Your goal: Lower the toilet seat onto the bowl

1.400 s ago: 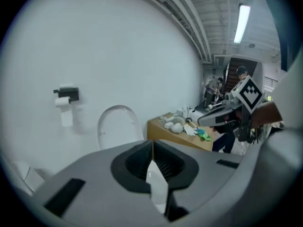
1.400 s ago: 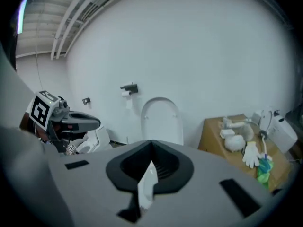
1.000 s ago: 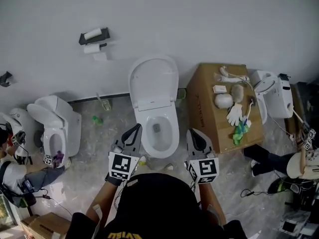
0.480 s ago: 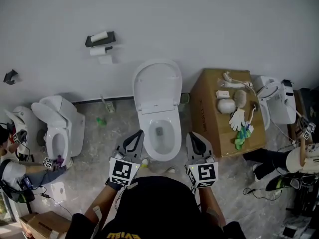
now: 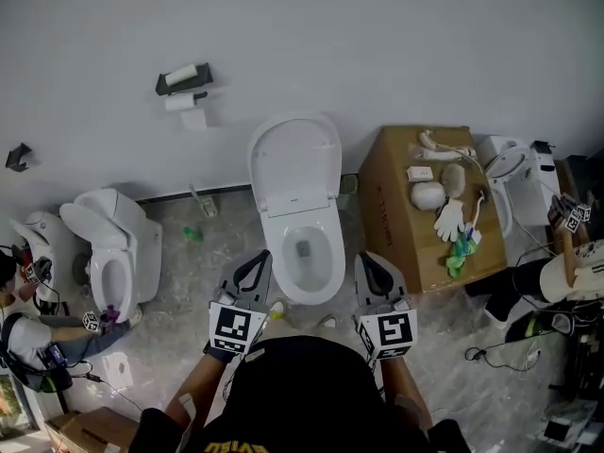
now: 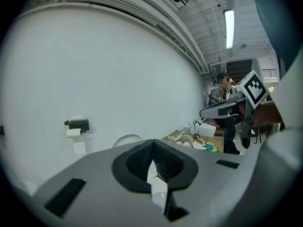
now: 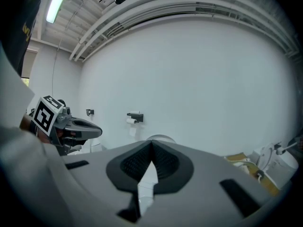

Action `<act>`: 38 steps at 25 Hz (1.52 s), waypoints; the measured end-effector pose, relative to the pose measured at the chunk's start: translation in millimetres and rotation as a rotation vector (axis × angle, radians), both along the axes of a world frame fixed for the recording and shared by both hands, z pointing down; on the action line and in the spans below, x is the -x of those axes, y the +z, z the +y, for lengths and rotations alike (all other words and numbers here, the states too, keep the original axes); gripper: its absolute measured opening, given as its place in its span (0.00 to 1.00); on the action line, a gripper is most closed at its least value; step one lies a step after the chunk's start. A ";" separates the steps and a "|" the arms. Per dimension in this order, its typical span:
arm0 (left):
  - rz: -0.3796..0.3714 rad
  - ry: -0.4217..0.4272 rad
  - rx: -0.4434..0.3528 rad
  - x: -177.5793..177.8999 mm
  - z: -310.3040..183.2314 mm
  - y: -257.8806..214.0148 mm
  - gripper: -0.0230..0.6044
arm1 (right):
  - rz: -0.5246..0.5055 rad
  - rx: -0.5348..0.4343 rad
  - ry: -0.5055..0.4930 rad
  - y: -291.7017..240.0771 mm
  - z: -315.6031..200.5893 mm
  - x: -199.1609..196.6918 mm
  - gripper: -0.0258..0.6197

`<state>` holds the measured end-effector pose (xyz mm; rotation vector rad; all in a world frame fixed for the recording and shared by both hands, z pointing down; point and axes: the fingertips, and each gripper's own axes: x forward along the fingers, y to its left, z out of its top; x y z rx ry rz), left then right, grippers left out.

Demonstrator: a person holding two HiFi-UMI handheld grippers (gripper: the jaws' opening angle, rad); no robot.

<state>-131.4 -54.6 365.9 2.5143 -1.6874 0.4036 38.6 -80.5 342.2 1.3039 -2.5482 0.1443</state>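
Looking down from the head view, I see the white ceramic toilet bowl (image 5: pixel 334 253) in the middle of the grey marbled floor (image 5: pixel 189 300), backed against the plain white wall (image 5: pixel 377 45).

The white oval plastic toilet seat (image 5: pixel 294 163) stands raised, leaning back against the wall above the bowl. It is not on the rim. I cannot separate seat from lid at this angle. The top of the raised seat peeks over the jaws in the left gripper view (image 6: pixel 127 138) and in the right gripper view (image 7: pixel 161 138).

Left gripper (image 5: pixel 259 259): held low at the bowl's front left, near it but not touching. In its own view (image 6: pixel 152 148) the dark ribbed pads meet, with nothing between them.

Right gripper (image 5: pixel 366 260): at the bowl's front right, also clear of it. In its own view (image 7: pixel 151 148) the jaws are pressed together and empty.

The two grippers flank the front of the bowl, pointing towards the wall.

Surroundings:
- A black wall-mounted paper holder with white rolls (image 5: pixel 184 76) hangs left of the seat.
- A brown cardboard box (image 5: pixel 392 206) stands just right of the toilet, with a white glove (image 5: pixel 445 217) and other small items on top.
- A second white toilet (image 5: pixel 118 243) sits well to the left.
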 end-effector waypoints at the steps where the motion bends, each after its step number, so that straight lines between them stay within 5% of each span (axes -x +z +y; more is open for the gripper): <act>1: -0.001 0.007 0.002 -1.1 -0.1 0.7 0.06 | -0.001 -0.005 0.000 -1.7 0.0 1.1 0.03; 38: 0.012 -0.001 0.028 -0.1 -0.8 8.3 0.06 | 0.023 0.014 0.007 8.6 2.1 -5.3 0.03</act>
